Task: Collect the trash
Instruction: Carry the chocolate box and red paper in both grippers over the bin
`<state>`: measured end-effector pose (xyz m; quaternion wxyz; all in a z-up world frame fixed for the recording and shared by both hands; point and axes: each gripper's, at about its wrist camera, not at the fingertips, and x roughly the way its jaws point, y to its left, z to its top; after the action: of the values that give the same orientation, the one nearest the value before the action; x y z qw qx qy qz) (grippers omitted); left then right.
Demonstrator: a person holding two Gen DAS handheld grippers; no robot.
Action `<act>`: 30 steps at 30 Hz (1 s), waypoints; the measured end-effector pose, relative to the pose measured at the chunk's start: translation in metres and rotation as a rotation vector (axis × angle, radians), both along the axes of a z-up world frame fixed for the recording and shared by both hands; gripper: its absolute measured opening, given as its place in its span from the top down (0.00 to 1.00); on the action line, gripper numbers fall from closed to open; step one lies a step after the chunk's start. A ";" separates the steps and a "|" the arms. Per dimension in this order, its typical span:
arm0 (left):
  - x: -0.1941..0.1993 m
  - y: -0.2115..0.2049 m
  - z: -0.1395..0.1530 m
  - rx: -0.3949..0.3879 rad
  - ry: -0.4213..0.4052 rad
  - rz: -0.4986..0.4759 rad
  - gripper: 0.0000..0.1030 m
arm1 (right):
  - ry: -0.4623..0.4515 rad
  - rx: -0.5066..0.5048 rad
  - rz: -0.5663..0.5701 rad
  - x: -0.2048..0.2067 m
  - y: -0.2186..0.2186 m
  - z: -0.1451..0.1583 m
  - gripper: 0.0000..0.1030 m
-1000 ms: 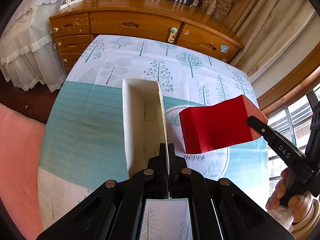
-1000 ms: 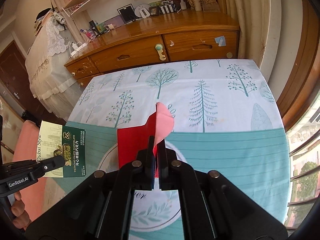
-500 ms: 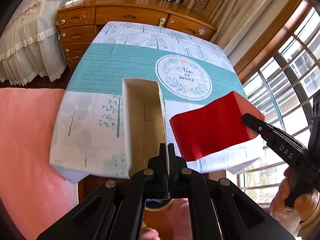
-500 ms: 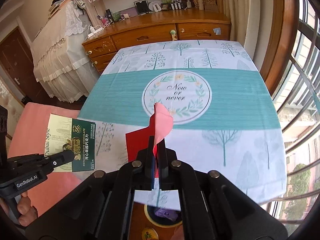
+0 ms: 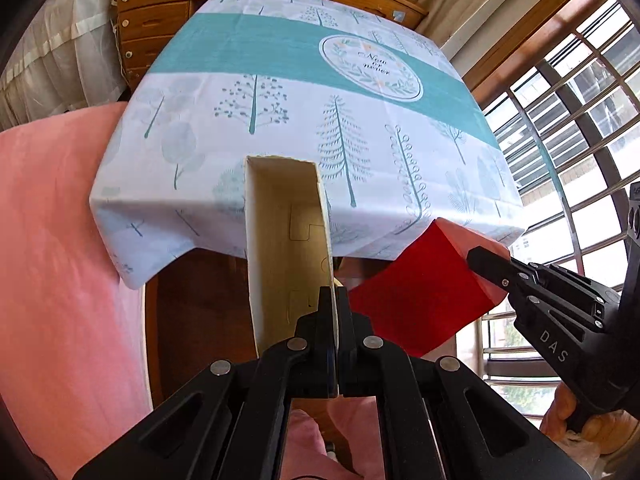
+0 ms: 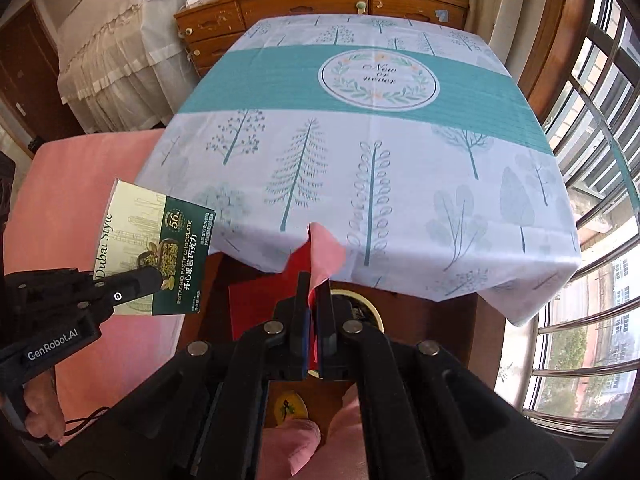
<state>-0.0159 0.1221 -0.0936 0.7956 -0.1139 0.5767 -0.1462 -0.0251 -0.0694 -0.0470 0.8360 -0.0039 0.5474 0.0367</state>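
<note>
Both grippers are clamped on trash. Left gripper (image 5: 334, 308) pinches one wall of an empty chocolate box (image 5: 286, 240), its open end pointing away; from the right wrist the box's printed face (image 6: 160, 256) shows at the left. Right gripper (image 6: 314, 300) is closed on the edge of a red paper box (image 6: 272, 304), which from the left wrist hangs at the right, off the table (image 5: 288, 92), below its near edge.

Just beyond the right fingers, under the table edge, the round rim of what looks like a bin (image 6: 368, 308) sits on the floor, mostly hidden by the gripper and the red box. Further on, the tablecloth lies bare, with a dresser (image 6: 320, 4) behind.

Risks, as I judge them: each grip is on a thin edge, so a quick swing could let a box twist or slip. The bin mouth looks narrow and is half hidden, so releasing both together may send one onto the floor or pink cushion (image 5: 52, 260).
</note>
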 end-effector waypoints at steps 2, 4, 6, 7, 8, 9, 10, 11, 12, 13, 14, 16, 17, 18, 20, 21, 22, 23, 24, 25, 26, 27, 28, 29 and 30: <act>-0.002 -0.002 -0.017 -0.007 0.024 0.007 0.99 | 0.022 -0.030 0.007 -0.006 0.002 -0.013 1.00; 0.000 -0.008 -0.036 -0.012 0.051 0.014 0.99 | 0.040 -0.054 0.008 0.001 -0.005 -0.028 1.00; 0.003 -0.014 -0.055 -0.014 0.078 0.021 0.99 | 0.059 -0.069 -0.001 -0.001 -0.007 -0.046 1.00; 0.002 -0.015 -0.065 -0.016 0.091 0.025 0.99 | 0.069 -0.074 -0.008 -0.002 -0.009 -0.056 1.00; 0.002 -0.017 -0.076 -0.016 0.104 0.028 0.99 | 0.077 -0.078 -0.013 -0.003 -0.012 -0.065 1.00; 0.001 -0.019 -0.086 -0.016 0.113 0.030 0.99 | 0.082 -0.089 -0.017 -0.001 -0.014 -0.076 1.00; 0.002 -0.021 -0.096 -0.014 0.120 0.032 0.99 | 0.090 -0.098 -0.022 0.001 -0.017 -0.088 1.00; 0.005 -0.025 -0.107 -0.014 0.127 0.033 0.99 | 0.100 -0.101 -0.028 0.006 -0.022 -0.099 1.00; 0.007 -0.029 -0.118 -0.012 0.133 0.033 0.99 | 0.108 -0.104 -0.033 0.006 -0.025 -0.111 1.00; 0.010 -0.033 -0.130 -0.008 0.137 0.034 0.99 | 0.113 -0.110 -0.035 0.008 -0.029 -0.124 1.00; 0.012 -0.036 -0.143 -0.003 0.137 0.035 0.99 | 0.118 -0.119 -0.034 0.009 -0.032 -0.137 1.00; 0.016 -0.044 -0.167 0.002 0.136 0.035 0.99 | 0.125 -0.130 -0.026 0.008 -0.037 -0.162 1.00; 0.018 -0.047 -0.179 -0.001 0.137 0.037 0.99 | 0.128 -0.136 -0.020 0.008 -0.039 -0.175 1.00; 0.020 -0.051 -0.192 -0.007 0.139 0.040 0.99 | 0.132 -0.139 -0.016 0.008 -0.041 -0.188 1.00; 0.023 -0.058 -0.220 -0.024 0.151 0.046 0.99 | 0.143 -0.137 -0.014 0.007 -0.047 -0.215 1.00; 0.023 -0.060 -0.235 -0.035 0.159 0.049 0.99 | 0.147 -0.135 -0.016 0.007 -0.050 -0.228 1.00; 0.024 -0.064 -0.251 -0.042 0.168 0.050 0.99 | 0.152 -0.132 -0.019 0.008 -0.053 -0.242 1.00; 0.026 -0.068 -0.265 -0.045 0.175 0.049 0.99 | 0.155 -0.128 -0.024 0.010 -0.057 -0.257 1.00; 0.027 -0.072 -0.280 -0.048 0.181 0.048 0.99 | 0.156 -0.124 -0.028 0.010 -0.061 -0.270 1.00; 0.029 -0.076 -0.296 -0.049 0.191 0.047 0.99 | 0.156 -0.120 -0.031 0.011 -0.064 -0.284 1.00; 0.030 -0.080 -0.313 -0.049 0.203 0.046 0.99 | 0.154 -0.116 -0.032 0.013 -0.068 -0.299 1.00; 0.031 -0.082 -0.327 -0.051 0.213 0.047 0.99 | 0.153 -0.114 -0.034 0.014 -0.071 -0.314 1.00; 0.032 -0.086 -0.343 -0.054 0.222 0.047 0.99 | 0.154 -0.108 -0.037 0.016 -0.075 -0.328 1.00; 0.032 -0.087 -0.358 -0.055 0.230 0.046 0.99 | 0.155 -0.102 -0.039 0.016 -0.078 -0.343 1.00; 0.033 -0.089 -0.370 -0.056 0.237 0.044 0.99 | 0.155 -0.096 -0.040 0.017 -0.083 -0.358 1.00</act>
<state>0.0166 0.0330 -0.4641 0.7214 -0.1651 0.6598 -0.1305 -0.0077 -0.1519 -0.4048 0.7905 -0.0303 0.6117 -0.0058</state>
